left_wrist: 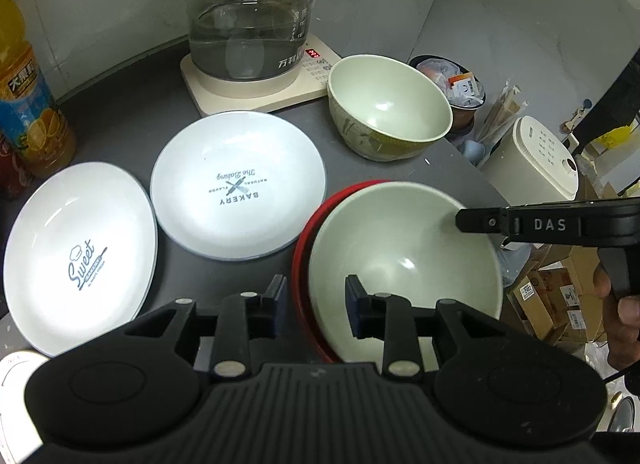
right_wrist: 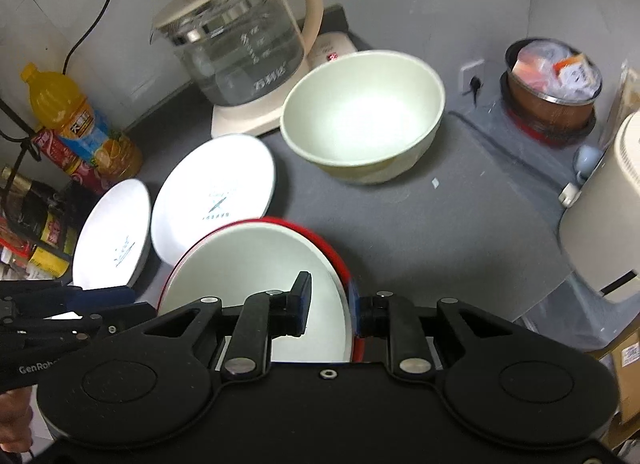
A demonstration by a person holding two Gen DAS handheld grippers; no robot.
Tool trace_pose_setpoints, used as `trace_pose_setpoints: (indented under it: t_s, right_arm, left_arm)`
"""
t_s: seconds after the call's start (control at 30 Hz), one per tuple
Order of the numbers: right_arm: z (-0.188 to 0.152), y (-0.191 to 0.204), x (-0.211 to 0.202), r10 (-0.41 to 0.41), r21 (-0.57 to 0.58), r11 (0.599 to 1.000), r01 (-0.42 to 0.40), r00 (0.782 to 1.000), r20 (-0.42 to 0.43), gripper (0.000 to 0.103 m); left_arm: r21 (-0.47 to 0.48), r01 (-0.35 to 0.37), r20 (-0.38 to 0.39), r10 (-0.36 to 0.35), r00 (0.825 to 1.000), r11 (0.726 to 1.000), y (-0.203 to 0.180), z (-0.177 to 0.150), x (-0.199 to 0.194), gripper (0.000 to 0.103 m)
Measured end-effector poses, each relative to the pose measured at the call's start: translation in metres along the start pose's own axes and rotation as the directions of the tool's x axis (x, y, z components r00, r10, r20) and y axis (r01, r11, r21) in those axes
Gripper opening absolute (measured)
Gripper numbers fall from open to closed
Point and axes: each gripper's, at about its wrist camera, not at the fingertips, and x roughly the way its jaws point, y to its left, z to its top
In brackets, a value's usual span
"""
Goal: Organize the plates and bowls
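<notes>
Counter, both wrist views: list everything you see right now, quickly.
White plates: two, side by side, counter left.
Red plate: one, under near bowl.
Pale green bowls: two; near on red plate, far by kettle.
Glass kettle: one, cream base, back.
Orange drink bottle: one, far left.
Cream appliance: one, right, off counter.
Left hand-held gripper: open, straddling the plate's and bowl's near rims.
Right hand-held gripper: straddling bowl's right rim.

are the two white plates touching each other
Cannot tell. In the left wrist view the Sweet plate and Bakery plate rims meet or overlap, with no gap or contact plainly shown.
</notes>
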Motion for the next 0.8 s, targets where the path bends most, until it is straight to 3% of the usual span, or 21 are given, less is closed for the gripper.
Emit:
trace_pose_setpoints:
  t_s: [0.2, 0.27, 0.37, 0.57, 0.8]
  right_arm:
    - [0.009, -0.015, -0.013, 0.018, 0.033, 0.999, -0.020, 0.998, 0.053, 0.023]
    - [0.013, -0.020, -0.015, 0.023, 0.037, 0.999, -0.025, 0.998, 0.063, 0.028]
    - [0.017, -0.026, -0.017, 0.015, 0.037, 0.999, -0.018, 0.996, 0.082, 0.046]
    - [0.028, -0.041, -0.014, 0.015, 0.048, 0.999, -0.020, 0.995, 0.104, 0.057]
    - [0.046, -0.056, -0.004, 0.018, 0.040, 0.999, -0.023, 0.992, 0.121, 0.080]
  left_arm:
    - [0.013, -0.006, 0.023, 0.006, 1.000, 1.000, -0.009, 0.012, -0.001, 0.034]
    - [0.015, -0.013, 0.035, 0.012, 0.999, 1.000, -0.012, 0.017, 0.000, 0.040]
    - [0.016, -0.015, 0.045, 0.014, 0.999, 1.000, -0.017, 0.027, 0.003, 0.043]
    - [0.001, -0.021, 0.053, 0.021, 0.998, 1.000, -0.027, 0.049, 0.015, 0.045]
    - [-0.047, -0.018, 0.053, 0.020, 0.998, 0.999, -0.035, 0.076, 0.037, 0.045]
